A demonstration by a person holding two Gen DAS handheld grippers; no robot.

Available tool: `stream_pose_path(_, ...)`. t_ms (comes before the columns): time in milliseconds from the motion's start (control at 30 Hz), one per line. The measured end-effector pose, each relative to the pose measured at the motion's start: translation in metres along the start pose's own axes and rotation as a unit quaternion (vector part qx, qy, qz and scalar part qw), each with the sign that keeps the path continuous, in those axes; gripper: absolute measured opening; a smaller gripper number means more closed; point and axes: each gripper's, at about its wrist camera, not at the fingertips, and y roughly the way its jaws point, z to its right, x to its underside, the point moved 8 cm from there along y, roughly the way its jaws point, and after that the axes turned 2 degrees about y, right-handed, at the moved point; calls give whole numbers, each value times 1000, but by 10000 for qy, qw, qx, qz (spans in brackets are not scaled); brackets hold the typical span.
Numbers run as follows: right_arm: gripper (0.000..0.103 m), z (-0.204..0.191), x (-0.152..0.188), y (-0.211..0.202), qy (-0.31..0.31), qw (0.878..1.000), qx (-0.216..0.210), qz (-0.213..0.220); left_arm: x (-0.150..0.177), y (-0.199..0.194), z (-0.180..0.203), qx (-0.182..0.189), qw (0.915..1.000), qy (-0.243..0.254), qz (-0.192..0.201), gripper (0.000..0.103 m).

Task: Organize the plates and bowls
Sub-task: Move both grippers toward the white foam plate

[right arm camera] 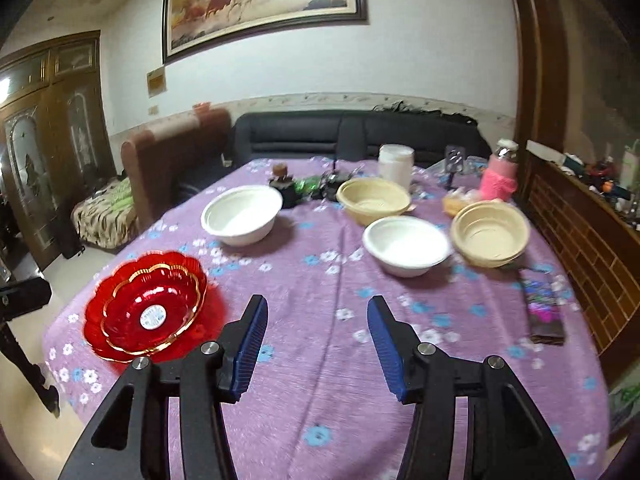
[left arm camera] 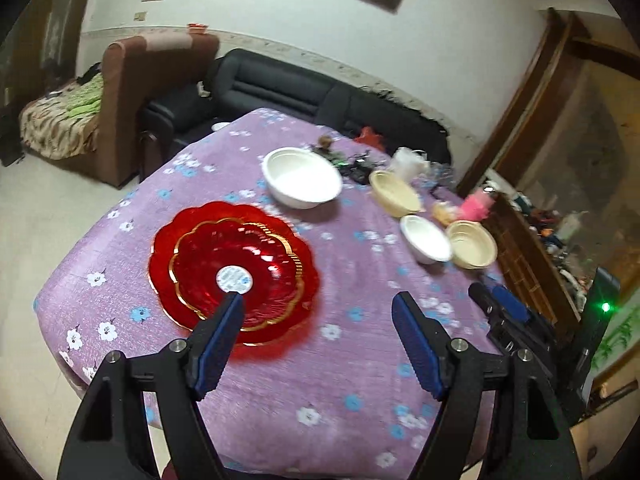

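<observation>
Two red scalloped plates with gold rims lie stacked [left arm camera: 234, 272] [right arm camera: 148, 308] near the table's left edge. Further back on the purple floral cloth [right arm camera: 472, 364] stand a large white bowl [left arm camera: 302, 178] [right arm camera: 240, 214], a smaller white bowl [left arm camera: 426, 238] [right arm camera: 406, 246] and two beige bowls [right arm camera: 374, 200] [right arm camera: 490, 232]. My left gripper [left arm camera: 318, 300] hovers open and empty just right of the red plates, its left finger over their near rim. My right gripper [right arm camera: 317, 304] is open and empty above bare cloth in front of the bowls; it also shows in the left wrist view [left arm camera: 491, 296].
A dark patterned flat item [right arm camera: 544, 312] lies at the table's right side. A white jar [right arm camera: 394, 166], a pink bottle [right arm camera: 500, 176] and small clutter stand along the back edge. A wooden cabinet [right arm camera: 580, 216] flanks the right, a black sofa [right arm camera: 352, 132] lies behind.
</observation>
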Motion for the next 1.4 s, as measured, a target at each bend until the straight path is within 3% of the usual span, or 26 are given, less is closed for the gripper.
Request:
stream_pose_path(200,60,1,-55,-67,-213,9986,-29,487,-22,-54,22,96,9983,480,318,76)
stream_pose_path(300,66,-6,-94,-106,-378,9953,27,896,-43,-83,35,271,9970,619,373,76)
stream_pose_path(433,66,-4,-161,-157,-465,9905,104,1289,-85,-126,48,409,9947,719,609,76)
stream_pose_path(533,67,0,-215,-183,-544,9872,313,1469,-121,-157,55,334,9928,798,825,78)
stream_pose_path(600,69,6,-247,-195,-541,9861,517,1485,-148,-174,57,202,9920,840,924,86)
stream_pose_path(667,71,14,-285,-205,-472,9857,725,1448,-173,-187,56,-117,9893,923,1125,89)
stream_pose_path(733,77,23,-318,-210,-369,9861,834,1387,-189,-192,52,-377,9857,970,1326,94)
stream_pose_path(833,81,34,-339,-199,-259,9868,917,1309,-203,-180,38,-568,9836,885,1467,98)
stream_pose_path(967,82,45,-323,-146,-263,9897,885,1096,-198,-125,18,-317,9924,571,1046,98)
stream_pose_path(1233,82,61,-217,-16,-718,9926,974,75,-177,3,2,-183,9988,449,-32,98)
stream_pose_path(1400,82,76,-166,14,-710,9942,784,-185,-164,57,-3,25,9986,264,-465,98)
